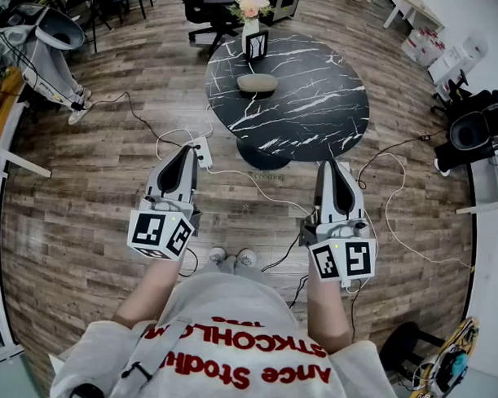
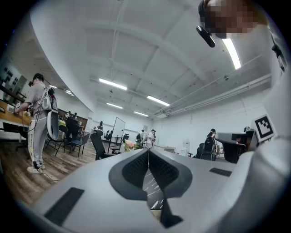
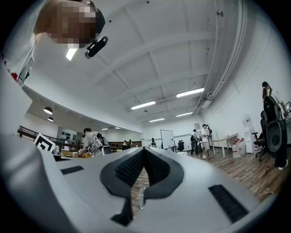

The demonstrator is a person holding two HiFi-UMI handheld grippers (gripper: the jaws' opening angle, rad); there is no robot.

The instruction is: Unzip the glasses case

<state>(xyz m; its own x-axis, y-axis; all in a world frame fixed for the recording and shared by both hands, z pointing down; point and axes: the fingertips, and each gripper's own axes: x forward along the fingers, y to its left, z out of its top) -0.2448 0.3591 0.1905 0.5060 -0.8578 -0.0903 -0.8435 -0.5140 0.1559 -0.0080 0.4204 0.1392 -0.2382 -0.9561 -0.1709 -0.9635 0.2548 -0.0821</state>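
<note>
**Glasses case dead ahead at 12, both tools short of it**

Looking down from the head view: spotted the glasses case (image 1: 257,83) on the round black marble table (image 1: 317,115), roughly 12 o'clock from the body. Vase of flowers (image 1: 250,15) and a marker card (image 1: 256,45) just behind it, at 12 again. Case well apart from both tools. Zip too small to read from here.

Holding the left gripper (image 1: 188,151) and right gripper (image 1: 332,166) out front, about level, over the wood floor (image 1: 87,172), just short of the table edge. Both clenched on nothing. Checked in each gripper view: pads pressed together, only a sliver of marble (left) or floor (right) peeking thru the gap below.

Key bit for the next move imo:
- From the left gripper, case somewhere between 1 and 2 o'clock.
- From the right gripper, between 10 and 11.
- So pretty much between them, maybe a touch nearer the left, given its spot on the left half of the tabletop.
- Long axis running 9-to-3, i.e. crosswise to both grippers.

Prob means stepping fwd, pinning one end w/ one tool and hunting the zip pull w/ the other. Can't make out the pull's end at this range.
</note>
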